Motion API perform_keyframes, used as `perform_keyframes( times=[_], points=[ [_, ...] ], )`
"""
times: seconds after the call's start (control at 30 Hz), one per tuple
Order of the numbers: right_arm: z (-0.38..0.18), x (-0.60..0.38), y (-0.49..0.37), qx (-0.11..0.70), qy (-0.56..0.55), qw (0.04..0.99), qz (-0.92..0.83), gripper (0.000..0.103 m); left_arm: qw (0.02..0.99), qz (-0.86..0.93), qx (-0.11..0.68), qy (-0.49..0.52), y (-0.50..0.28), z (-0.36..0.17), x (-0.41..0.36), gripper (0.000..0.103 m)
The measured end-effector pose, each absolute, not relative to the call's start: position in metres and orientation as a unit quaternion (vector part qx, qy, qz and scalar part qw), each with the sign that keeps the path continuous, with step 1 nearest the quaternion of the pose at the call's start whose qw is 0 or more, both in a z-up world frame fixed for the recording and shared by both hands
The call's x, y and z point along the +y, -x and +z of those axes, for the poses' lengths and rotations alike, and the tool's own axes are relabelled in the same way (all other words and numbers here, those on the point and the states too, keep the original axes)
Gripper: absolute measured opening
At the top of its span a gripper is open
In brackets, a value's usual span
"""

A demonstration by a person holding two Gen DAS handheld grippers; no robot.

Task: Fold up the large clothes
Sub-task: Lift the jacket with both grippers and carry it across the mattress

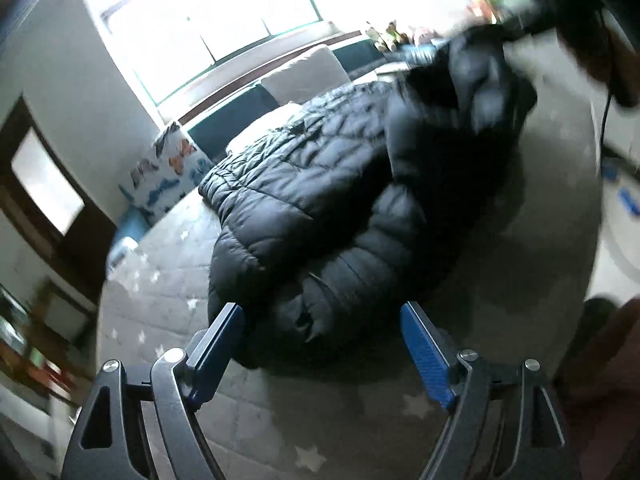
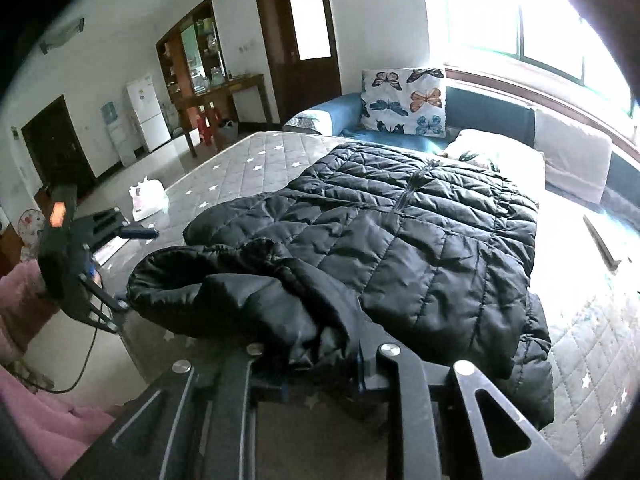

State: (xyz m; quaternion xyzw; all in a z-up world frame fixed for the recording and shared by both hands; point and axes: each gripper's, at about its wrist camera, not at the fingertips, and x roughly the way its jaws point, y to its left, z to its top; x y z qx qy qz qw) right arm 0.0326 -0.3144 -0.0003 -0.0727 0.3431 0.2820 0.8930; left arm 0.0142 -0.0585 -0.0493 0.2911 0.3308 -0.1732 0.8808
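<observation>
A large black quilted puffer jacket (image 2: pixel 400 240) lies front up on a grey star-patterned mattress (image 2: pixel 248 160), zip running away from me. It also shows in the left wrist view (image 1: pixel 312 200). My right gripper (image 2: pixel 320 356) is shut on the jacket's hood and collar end, which bunches up between its fingers. My left gripper (image 1: pixel 322 320) is open and empty, just above the jacket's near puffy edge; it also shows in the right wrist view (image 2: pixel 136 232) at the mattress's left side. The right gripper's arm appears blurred at the top right of the left wrist view.
A butterfly-print pillow (image 2: pixel 404 100) and a white cushion (image 2: pixel 572 160) lean on a dark blue sofa (image 2: pixel 488 116) beyond the mattress. A white bag (image 2: pixel 148 198) lies on the mattress's left. A dark strip (image 2: pixel 600 244) lies at the right. Pink fabric (image 2: pixel 44 420) is at lower left.
</observation>
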Motion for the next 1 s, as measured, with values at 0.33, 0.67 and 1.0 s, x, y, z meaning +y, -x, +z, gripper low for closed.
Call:
perform_keyframes(
  times=[0.33,0.67,1.0],
  points=[
    [-0.004,-0.321,-0.011,0.314,0.062,0.904,0.283,0.022,0.898,-0.179,0.253,-0.312,0.011,-0.059,-0.072,0.010],
    [-0.009,-0.320,0.019,0.304,0.056,0.909,0.280,0.020,0.906,-0.191,0.258,-0.274,0.051,-0.050,-0.063,0.005],
    [0.010,-0.318,-0.003,0.296,0.058,0.912,0.279,0.019,0.916,-0.154,0.211,-0.304,0.048,-0.056,-0.075,0.103]
  ],
)
